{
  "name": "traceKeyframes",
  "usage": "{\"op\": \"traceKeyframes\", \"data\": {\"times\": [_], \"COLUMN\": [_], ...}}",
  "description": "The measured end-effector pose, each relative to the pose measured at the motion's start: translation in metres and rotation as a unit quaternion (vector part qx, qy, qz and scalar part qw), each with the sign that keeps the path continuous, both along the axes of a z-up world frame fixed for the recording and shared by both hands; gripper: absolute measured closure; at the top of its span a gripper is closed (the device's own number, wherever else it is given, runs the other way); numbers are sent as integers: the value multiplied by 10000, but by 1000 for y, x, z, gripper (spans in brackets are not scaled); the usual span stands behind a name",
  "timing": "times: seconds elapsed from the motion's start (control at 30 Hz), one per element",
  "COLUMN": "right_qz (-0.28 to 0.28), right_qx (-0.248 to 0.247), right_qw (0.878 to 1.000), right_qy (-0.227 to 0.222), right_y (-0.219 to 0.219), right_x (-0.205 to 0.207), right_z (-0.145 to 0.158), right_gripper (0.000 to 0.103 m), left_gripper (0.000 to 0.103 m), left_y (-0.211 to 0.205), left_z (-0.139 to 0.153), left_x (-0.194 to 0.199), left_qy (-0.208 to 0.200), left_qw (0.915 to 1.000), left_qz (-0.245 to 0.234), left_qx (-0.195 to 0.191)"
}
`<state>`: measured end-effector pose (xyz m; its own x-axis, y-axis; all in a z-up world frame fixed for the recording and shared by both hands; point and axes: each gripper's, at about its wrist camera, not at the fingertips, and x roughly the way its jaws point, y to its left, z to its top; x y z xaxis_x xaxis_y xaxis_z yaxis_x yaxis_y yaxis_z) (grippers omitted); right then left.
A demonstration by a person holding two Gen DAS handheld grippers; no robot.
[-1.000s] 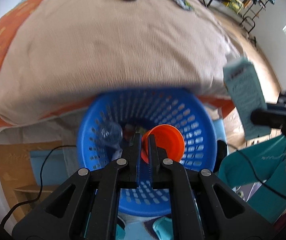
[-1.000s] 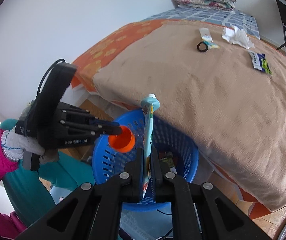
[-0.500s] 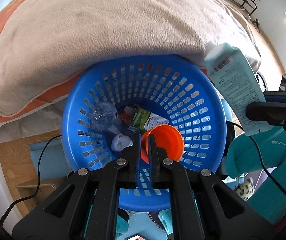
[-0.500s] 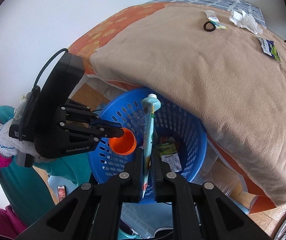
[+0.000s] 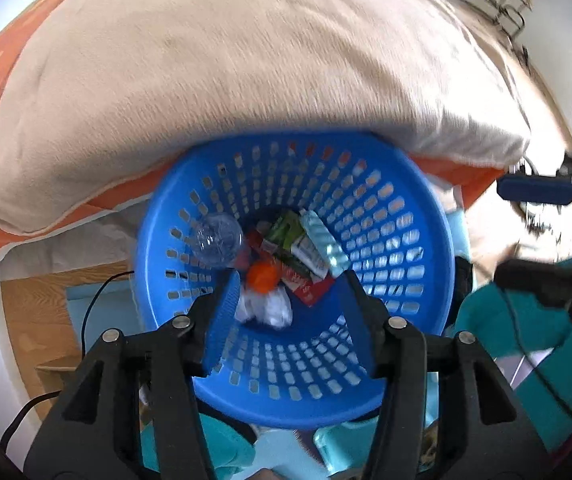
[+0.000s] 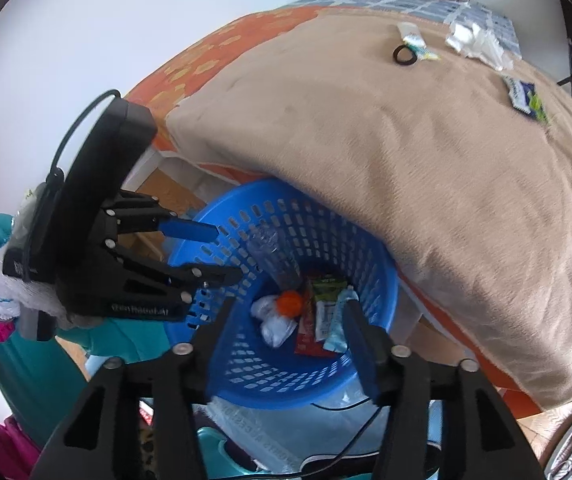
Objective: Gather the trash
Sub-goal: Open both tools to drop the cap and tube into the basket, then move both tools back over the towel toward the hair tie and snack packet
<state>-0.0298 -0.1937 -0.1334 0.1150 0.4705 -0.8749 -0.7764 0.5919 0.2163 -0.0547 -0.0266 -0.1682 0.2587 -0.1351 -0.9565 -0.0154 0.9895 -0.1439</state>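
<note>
Both claws hang spread and empty above the round blue perforated plastic basket [image 5: 418, 216], which is tucked against the bed edge so litter drops straight in. Left claw [image 5: 290, 308], right claw [image 6: 290, 320]. Inside lie the small orange plastic cup [image 5: 262, 276], the pale teal tube [image 6: 340, 324], wrappers and tissue. More litter waits on the beige blanket [image 6: 426, 128], notably a black ring [image 6: 405, 55].

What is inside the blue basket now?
The blue basket holds an orange cup, a clear plastic bottle, crumpled white tissue, a pale tube and green and red wrappers. Whatever lies beneath this pile is covered.
</note>
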Motion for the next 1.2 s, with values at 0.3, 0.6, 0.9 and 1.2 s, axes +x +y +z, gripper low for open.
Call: {"op": "traceKeyframes", "data": {"times": [0.3, 0.6, 0.9, 1.2], "right_qz": [-613, -1322, -1734, -2304], "right_qx": [224, 559, 775, 778], "right_qw": [9972, 9880, 9791, 9678], "right_qy": [-358, -577, -733, -654], "right_y": [-21, -30, -29, -33], "right_x": [22, 55, 86, 133], "right_z": [17, 36, 63, 76], "right_gripper": [34, 28, 17, 9], "left_gripper": [50, 50, 50, 50], "left_y": [13, 18, 11, 0], "left_z": [41, 94, 118, 138], "left_x": [20, 46, 75, 100], "left_qy": [-663, -1563, -1875, -2123], "left_qw": [9960, 9808, 9743, 9677], "left_qz": [585, 1129, 1249, 1282], "left_qx": [-100, -279, -83, -449]}}
